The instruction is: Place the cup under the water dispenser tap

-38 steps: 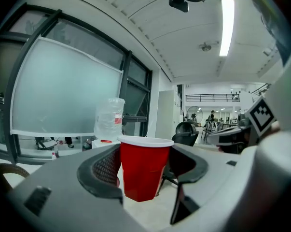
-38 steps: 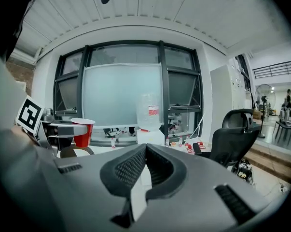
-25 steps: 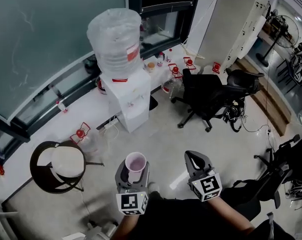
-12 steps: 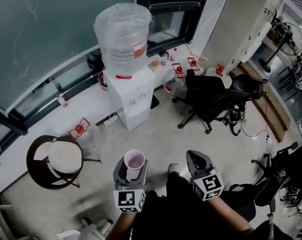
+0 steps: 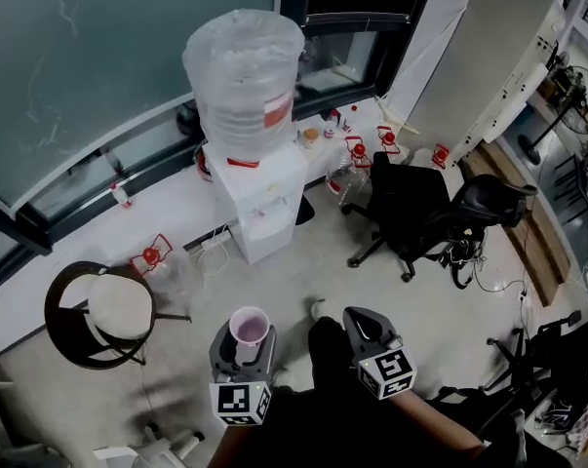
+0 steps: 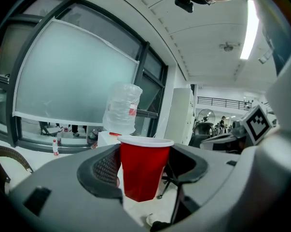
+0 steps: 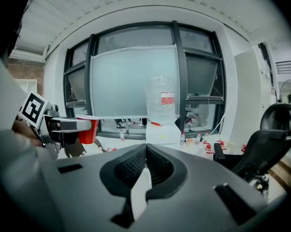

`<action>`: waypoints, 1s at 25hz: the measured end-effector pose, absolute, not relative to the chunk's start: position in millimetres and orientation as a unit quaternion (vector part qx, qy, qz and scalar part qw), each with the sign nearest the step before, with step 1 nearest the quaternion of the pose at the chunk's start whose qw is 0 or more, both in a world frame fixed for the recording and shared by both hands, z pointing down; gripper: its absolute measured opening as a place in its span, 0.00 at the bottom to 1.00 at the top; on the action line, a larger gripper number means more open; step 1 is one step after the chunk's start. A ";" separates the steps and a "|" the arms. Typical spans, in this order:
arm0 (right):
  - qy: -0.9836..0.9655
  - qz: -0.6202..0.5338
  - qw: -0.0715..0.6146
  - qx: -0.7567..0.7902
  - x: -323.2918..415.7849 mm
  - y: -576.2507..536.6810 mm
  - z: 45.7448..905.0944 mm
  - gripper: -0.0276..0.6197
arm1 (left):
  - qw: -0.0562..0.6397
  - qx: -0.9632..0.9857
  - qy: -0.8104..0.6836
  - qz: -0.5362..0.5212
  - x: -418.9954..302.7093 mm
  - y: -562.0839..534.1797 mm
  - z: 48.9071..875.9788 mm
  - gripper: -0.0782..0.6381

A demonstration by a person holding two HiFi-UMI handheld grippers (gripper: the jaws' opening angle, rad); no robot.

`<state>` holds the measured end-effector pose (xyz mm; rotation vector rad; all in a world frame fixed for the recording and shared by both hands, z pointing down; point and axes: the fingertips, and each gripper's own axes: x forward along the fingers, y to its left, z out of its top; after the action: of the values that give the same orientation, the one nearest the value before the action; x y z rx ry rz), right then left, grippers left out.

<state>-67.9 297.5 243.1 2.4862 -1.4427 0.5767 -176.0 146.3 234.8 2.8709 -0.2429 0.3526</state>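
One red plastic cup [image 5: 249,326] sits clamped in the left gripper [image 6: 145,166]; the right gripper [image 7: 145,151] is closed and empty. Ahead stands one white water dispenser [image 5: 264,198], with one black office chair [image 5: 415,208] beside it.

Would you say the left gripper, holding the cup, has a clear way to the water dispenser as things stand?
Probably yes: bare floor lies between the left gripper, shut on the cup, and the dispenser. The stool stands off to the left, the chair to the right. It is not close yet.
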 end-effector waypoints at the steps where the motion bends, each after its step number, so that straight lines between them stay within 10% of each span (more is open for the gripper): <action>1: -0.498 0.199 0.102 0.838 -57.8 289.5 246.2 0.04 | 0.119 0.981 -0.092 0.121 -167.7 143.4 235.3 0.53; 25: -0.605 0.194 0.090 0.767 229.1 221.2 260.2 0.04 | 0.164 0.945 -0.242 0.146 51.7 95.8 253.0 0.53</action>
<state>229.1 221.2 260.2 2.2800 -1.7981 0.5778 51.7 95.8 253.0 2.6936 -0.6905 0.4165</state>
